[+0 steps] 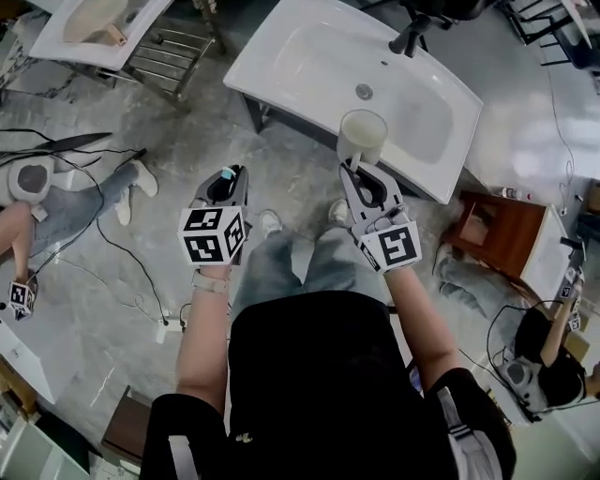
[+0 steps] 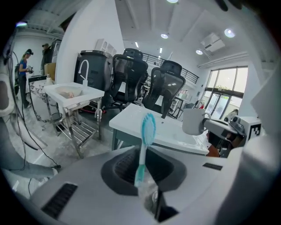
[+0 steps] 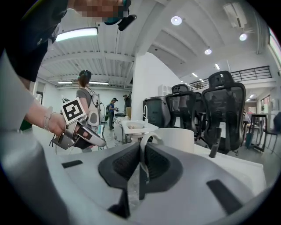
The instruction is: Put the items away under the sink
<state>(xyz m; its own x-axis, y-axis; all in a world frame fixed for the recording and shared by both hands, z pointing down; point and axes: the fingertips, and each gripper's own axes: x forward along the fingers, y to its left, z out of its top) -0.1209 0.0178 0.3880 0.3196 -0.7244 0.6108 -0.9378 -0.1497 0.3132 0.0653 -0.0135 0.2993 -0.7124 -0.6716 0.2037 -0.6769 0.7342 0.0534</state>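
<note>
My left gripper (image 1: 228, 180) is shut on a toothbrush (image 1: 228, 173) with a teal head. In the left gripper view the toothbrush (image 2: 145, 140) stands upright, its handle pinched between the jaws of that gripper (image 2: 141, 180). My right gripper (image 1: 362, 176) is shut on the handle of a white mug (image 1: 363, 137), held over the front edge of a white sink basin (image 1: 300, 56). The right gripper view shows the mug (image 3: 178, 138) just beyond that gripper (image 3: 141, 165), with its handle between the jaws. The space under the sink is hidden.
A black faucet (image 1: 410, 37) stands at the sink's back. A second basin (image 1: 89, 23) on a metal rack (image 1: 173, 56) is at upper left. A wooden cabinet (image 1: 502, 234) stands at right. People sit on the floor at both sides, and cables (image 1: 112, 248) lie there.
</note>
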